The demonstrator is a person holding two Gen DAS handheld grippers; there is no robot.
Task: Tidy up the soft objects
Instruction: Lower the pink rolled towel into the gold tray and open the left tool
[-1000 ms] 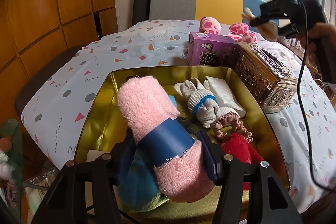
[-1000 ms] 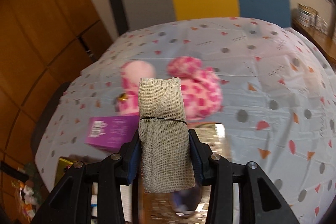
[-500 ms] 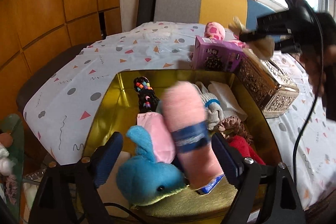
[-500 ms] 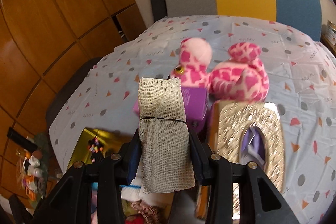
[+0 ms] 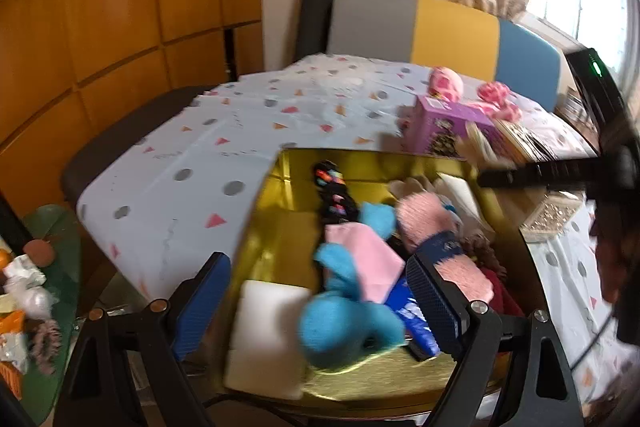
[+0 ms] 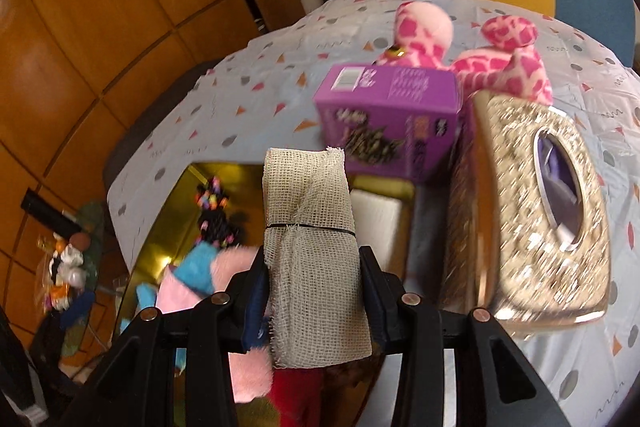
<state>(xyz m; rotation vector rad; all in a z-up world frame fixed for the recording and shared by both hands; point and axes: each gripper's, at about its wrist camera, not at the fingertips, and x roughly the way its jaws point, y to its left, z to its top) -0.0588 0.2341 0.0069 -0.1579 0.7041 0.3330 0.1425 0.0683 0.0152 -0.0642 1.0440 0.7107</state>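
- Two claws: left claw (image 5: 316, 303) spread wide, empty, over gold tray (image 5: 276, 243)
- Right claw (image 6: 314, 291) clamped on gauze roll (image 6: 312, 251), upright, black-banded, above tray
- Pink towel roll (image 5: 436, 243) lies in tray beside blue plush (image 5: 344, 319)

Left hand-held gripper (image 5: 316, 301): matte black frame of angled struts, with round silver screw heads at the joints. Each finger carries a blue ribbed pad (image 5: 202, 301); the pad faces show a fine grid texture.

Right hand-held gripper (image 6: 316, 301): same build, black struts with four silver screws across the front and dark blue pads (image 6: 256, 301) on the inner finger faces. Seen from the left wrist view, its body is a black housing with a small green indicator light on top, a long black bar projecting forward, and a thin black cable hanging beneath. The holding hand is blurred and mostly dark.
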